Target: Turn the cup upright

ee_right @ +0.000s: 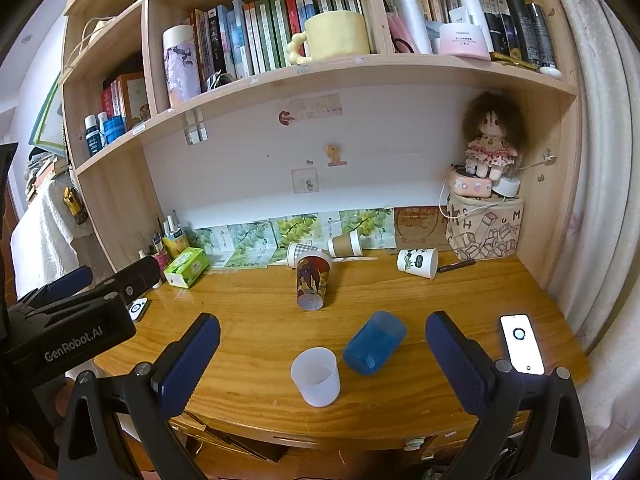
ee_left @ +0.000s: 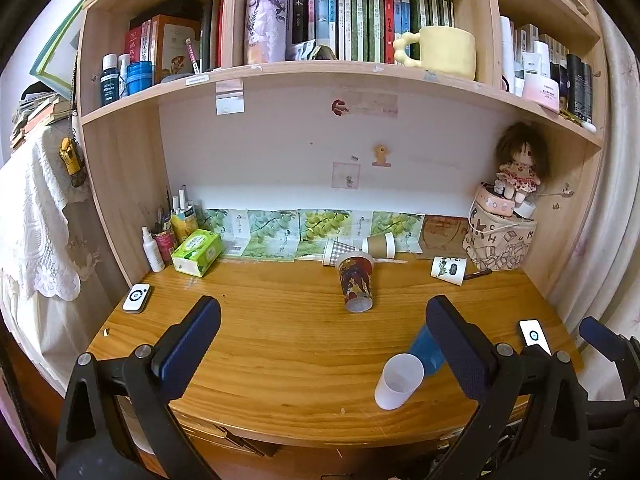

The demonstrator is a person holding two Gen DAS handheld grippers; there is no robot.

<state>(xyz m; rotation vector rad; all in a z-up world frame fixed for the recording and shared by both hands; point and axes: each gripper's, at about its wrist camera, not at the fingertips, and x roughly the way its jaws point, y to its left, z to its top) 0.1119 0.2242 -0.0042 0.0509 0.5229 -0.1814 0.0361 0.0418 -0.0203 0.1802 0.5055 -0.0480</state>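
Note:
A blue cup (ee_right: pixel 374 343) lies on its side near the desk's front edge, partly hidden behind my left finger in the left wrist view (ee_left: pixel 425 351). A translucent white cup (ee_right: pixel 316 376) stands upright beside it, also in the left wrist view (ee_left: pixel 398 380). A dark patterned cup (ee_right: pixel 312 280) lies on its side mid-desk (ee_left: pixel 356 282). A white cup with a plant print (ee_right: pixel 417 262) lies at the back right. My left gripper (ee_left: pixel 320 344) and right gripper (ee_right: pixel 322 354) are both open and empty, above the front edge.
Two more paper cups (ee_right: pixel 328 247) lie at the back by the wall. A green tissue box (ee_right: pixel 186 266), a phone (ee_right: pixel 521 343) at the right, a small white device (ee_left: pixel 136 297) at the left, and a printed bag (ee_right: pixel 484 230) with a doll stand around the wooden desk (ee_right: pixel 248 320).

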